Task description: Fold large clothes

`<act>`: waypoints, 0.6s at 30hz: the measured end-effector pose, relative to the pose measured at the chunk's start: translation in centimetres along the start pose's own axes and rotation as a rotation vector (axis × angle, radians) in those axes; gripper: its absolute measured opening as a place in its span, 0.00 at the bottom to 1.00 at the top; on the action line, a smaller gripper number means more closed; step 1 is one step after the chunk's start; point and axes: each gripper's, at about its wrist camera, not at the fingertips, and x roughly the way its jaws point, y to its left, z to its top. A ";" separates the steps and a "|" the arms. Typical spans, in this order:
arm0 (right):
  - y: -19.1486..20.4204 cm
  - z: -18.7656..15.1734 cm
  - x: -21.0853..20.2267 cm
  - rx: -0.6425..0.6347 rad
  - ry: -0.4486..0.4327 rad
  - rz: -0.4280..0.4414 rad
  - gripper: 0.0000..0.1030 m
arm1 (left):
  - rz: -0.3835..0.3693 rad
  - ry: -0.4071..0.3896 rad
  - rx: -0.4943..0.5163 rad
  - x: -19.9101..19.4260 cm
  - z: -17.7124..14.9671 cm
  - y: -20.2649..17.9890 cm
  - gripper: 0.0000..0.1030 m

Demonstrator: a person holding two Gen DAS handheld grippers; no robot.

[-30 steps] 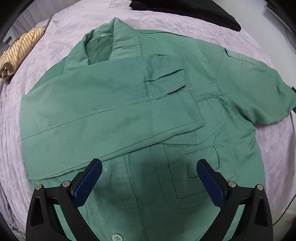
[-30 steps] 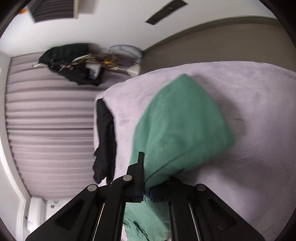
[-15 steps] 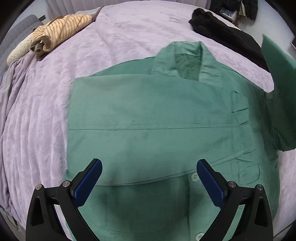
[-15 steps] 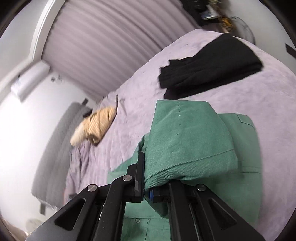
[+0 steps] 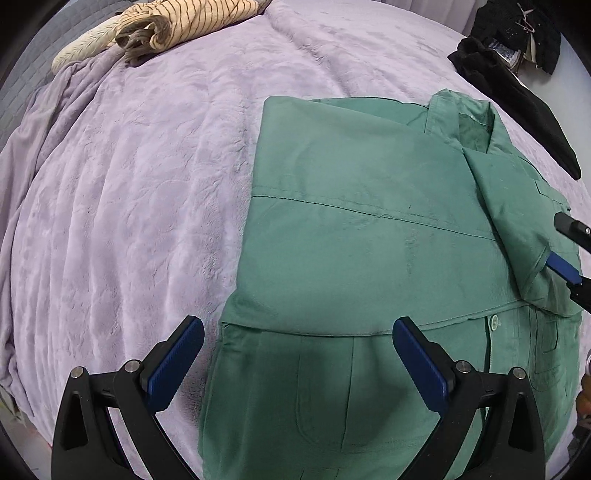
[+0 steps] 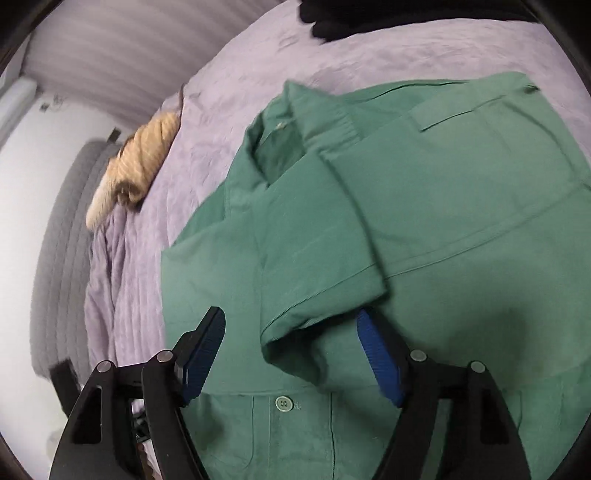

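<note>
Right wrist view: right hand-held gripper (image 6: 291, 354) opening, sleeve cuff (image 6: 295, 325) loose between jaws over green shirt (image 6: 461, 229) on bed (image 6: 229, 92). Left hand-held gripper (image 5: 295, 354) spread, empty. Risk: cuff snagging a pad on withdrawal, undoing fold.

Black gripper (image 5: 297, 349) frames, blue ribbed pads (image 5: 173, 363), silver screws.

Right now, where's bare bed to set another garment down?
Biggest free patch: blanket between the green shirt and the striped garment. Crowded on the shirt's other side: black clothes lie close, and the right tool is opening over the sleeve.
</note>
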 end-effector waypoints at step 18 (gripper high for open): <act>12.1 -6.7 6.0 -0.498 0.267 -0.049 0.61 | 0.023 -0.007 -0.079 -0.1 0.2 3.1 0.99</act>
